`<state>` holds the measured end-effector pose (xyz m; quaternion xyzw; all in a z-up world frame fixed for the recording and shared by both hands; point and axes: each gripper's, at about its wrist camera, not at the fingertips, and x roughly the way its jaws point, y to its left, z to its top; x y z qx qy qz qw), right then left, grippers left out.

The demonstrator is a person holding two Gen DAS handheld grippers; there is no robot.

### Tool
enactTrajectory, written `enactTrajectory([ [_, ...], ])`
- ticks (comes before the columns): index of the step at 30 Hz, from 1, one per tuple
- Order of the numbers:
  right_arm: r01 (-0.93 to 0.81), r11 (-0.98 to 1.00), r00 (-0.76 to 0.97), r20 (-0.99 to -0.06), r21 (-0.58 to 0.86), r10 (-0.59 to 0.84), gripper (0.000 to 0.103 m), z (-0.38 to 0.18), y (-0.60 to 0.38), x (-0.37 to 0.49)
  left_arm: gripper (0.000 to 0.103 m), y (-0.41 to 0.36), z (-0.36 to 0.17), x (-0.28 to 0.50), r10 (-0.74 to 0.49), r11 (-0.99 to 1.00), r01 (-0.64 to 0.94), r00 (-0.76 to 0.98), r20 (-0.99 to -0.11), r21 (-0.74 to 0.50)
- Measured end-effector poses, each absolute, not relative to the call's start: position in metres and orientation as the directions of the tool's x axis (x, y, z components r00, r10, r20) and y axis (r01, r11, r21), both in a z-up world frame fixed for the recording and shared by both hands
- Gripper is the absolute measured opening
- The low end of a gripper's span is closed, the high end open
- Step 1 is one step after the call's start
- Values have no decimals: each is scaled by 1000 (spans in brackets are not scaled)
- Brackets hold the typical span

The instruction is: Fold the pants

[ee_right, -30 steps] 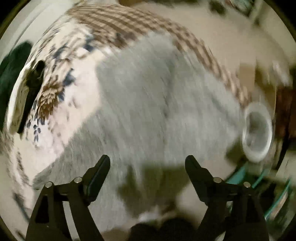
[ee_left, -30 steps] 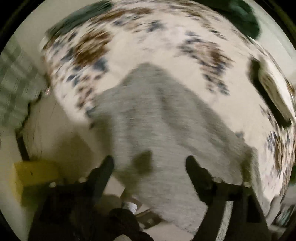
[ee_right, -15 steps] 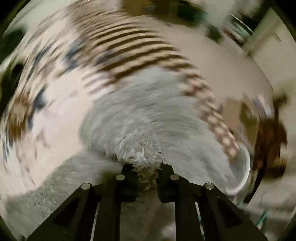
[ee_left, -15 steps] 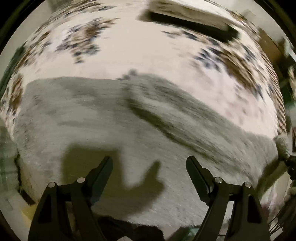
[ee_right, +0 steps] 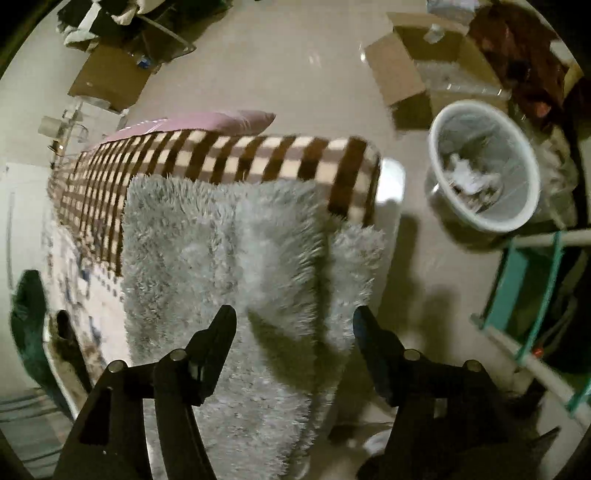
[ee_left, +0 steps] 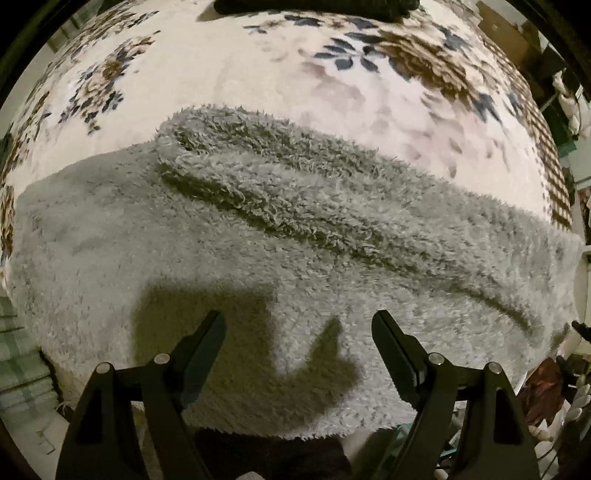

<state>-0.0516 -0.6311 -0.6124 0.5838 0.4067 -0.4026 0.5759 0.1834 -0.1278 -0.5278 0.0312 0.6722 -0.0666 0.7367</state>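
While just reopening, right gripper (ee_right: pixel 293 330) empty, over pants (ee_right: pixel 225 240).

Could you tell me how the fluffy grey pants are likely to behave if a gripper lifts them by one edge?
The grey pants would probably sag limply: one end already droops over the bed's edge. The thick, shaggy pile suggests bulk without much weight. The raised fold would likely fall open.

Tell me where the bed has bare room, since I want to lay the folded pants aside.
Free: the floral blanket beyond the grey fleece pants, up to the dark item at the far edge. Crowded: the floor past the checked border, with a waste bin and cardboard boxes.
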Motion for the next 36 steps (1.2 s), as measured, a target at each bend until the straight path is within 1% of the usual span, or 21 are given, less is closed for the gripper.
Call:
enactTrajectory([
  [2,921,-22,390,-921,390,18,68,-618,-629,-52,80,-129,-532,185,-43,989,144,79,-996,-31],
  [3,919,-17,395,-919,395,11,59,-621,-629,-51,80,-128,-534,185,-41,989,141,71,-997,-31],
  [4,929,-1,370,-929,370,-8,24,-623,-629,-50,80,-128,-536,185,-40,990,138,67,-997,-31],
  [5,954,26,301,-953,300,-31,9,-621,-630,-50,80,-128,-539,185,-36,990,136,62,-997,-28],
  [7,978,26,209,-976,208,-53,8,-626,-637,-58,80,-128,-543,184,-21,990,138,57,-998,-13],
  [10,944,9,330,-943,330,-40,11,-621,-642,-68,80,-128,-544,181,-20,991,137,55,-998,-13],
  [11,925,27,380,-925,379,-25,17,-616,-643,-67,80,-130,-543,178,-22,990,140,60,-998,-13],
  [13,910,58,413,-911,411,-23,58,-610,-642,-64,80,-135,-544,176,-23,988,153,64,-998,-13],
  [14,905,60,423,-906,421,-27,64,-610,-642,-62,80,-138,-546,175,-20,987,159,63,-998,-10],
  [15,902,62,429,-903,427,-27,64,-611,-643,-59,80,-142,-550,175,-21,986,167,59,-998,-11],
  [17,915,76,398,-917,396,-6,60,-622,-644,-46,80,-139,-558,179,-7,983,184,58,-998,4],
  [18,910,92,407,-913,405,-7,37,-626,-646,-41,80,-140,-564,179,7,982,190,62,-998,18],
  [19,925,134,360,-933,355,-12,7,-629,-645,-32,80,-140,-569,179,13,981,193,56,-998,24],
  [21,946,198,278,-956,257,-88,5,-624,-642,-25,81,-139,-584,181,11,981,192,20,-1000,15],
  [23,966,177,213,-966,187,-143,4,-617,-644,-32,89,-135,-590,183,-16,985,174,12,-1000,-13],
  [25,969,138,224,-966,207,-125,5,-621,-651,-43,92,-131,-594,187,-53,986,156,-1,-999,-52],
  [27,938,129,327,-945,322,-17,10,-633,-656,-48,99,-130,-597,190,-73,986,149,-9,-997,-74],
  [29,923,134,361,-932,361,22,47,-636,-657,-54,103,-134,-602,195,-81,984,155,-23,-996,-84],
  [30,917,126,382,-924,380,9,77,-636,-658,-60,103,-136,-605,196,-75,984,160,-28,-997,-79],
  [31,909,105,406,-914,403,-10,92,-636,-657,-68,103,-137,-606,197,-74,985,155,-31,-997,-78],
  [36,839,-55,544,-837,542,53,92,-685,-660,-93,103,-144,-611,203,-54,992,113,-39,-998,-58],
])
